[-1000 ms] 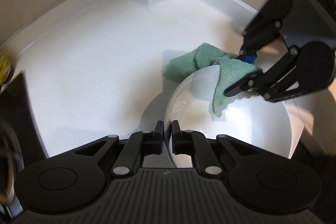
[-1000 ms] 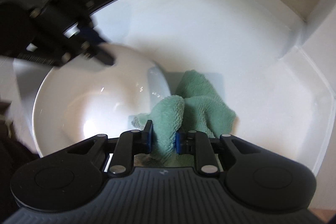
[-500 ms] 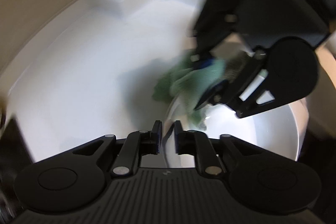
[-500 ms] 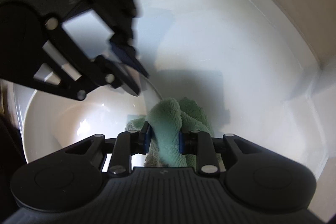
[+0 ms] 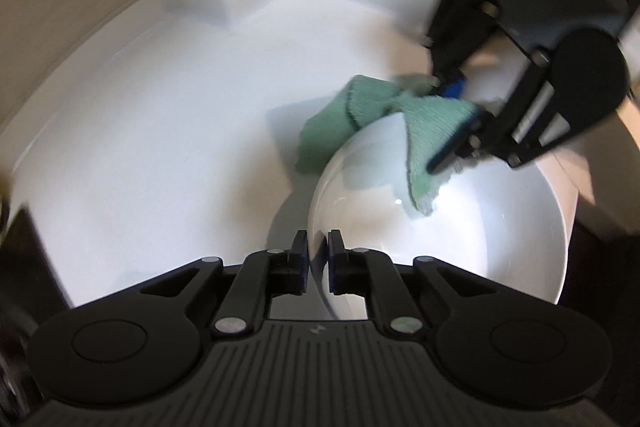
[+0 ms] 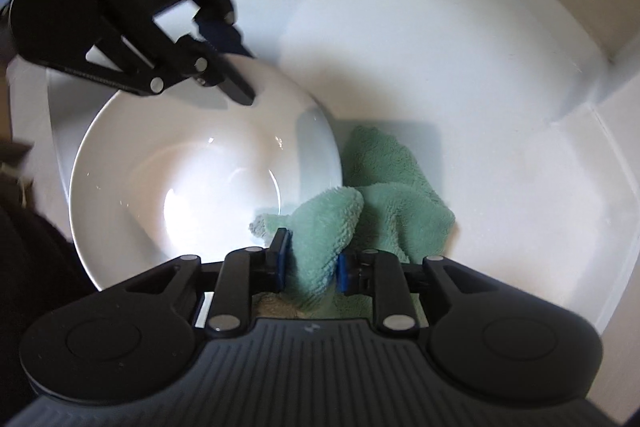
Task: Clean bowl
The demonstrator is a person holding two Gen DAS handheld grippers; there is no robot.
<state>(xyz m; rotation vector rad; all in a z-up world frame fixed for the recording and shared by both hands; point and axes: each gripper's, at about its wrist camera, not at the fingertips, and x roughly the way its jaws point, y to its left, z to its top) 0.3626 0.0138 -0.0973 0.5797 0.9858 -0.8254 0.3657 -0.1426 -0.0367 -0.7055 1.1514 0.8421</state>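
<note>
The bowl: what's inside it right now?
Inside the bowl only a corner of the green cloth hangs over the rim, between the opening right tongs; the rest lies outside on the counter. The bowl's near inner wall is hidden.

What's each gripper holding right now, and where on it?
Left gripper: jaws closing on the white bowl's near rim. Right gripper: jaws opening around a bunched fold of the green cloth, draped over the bowl's rim.
</note>
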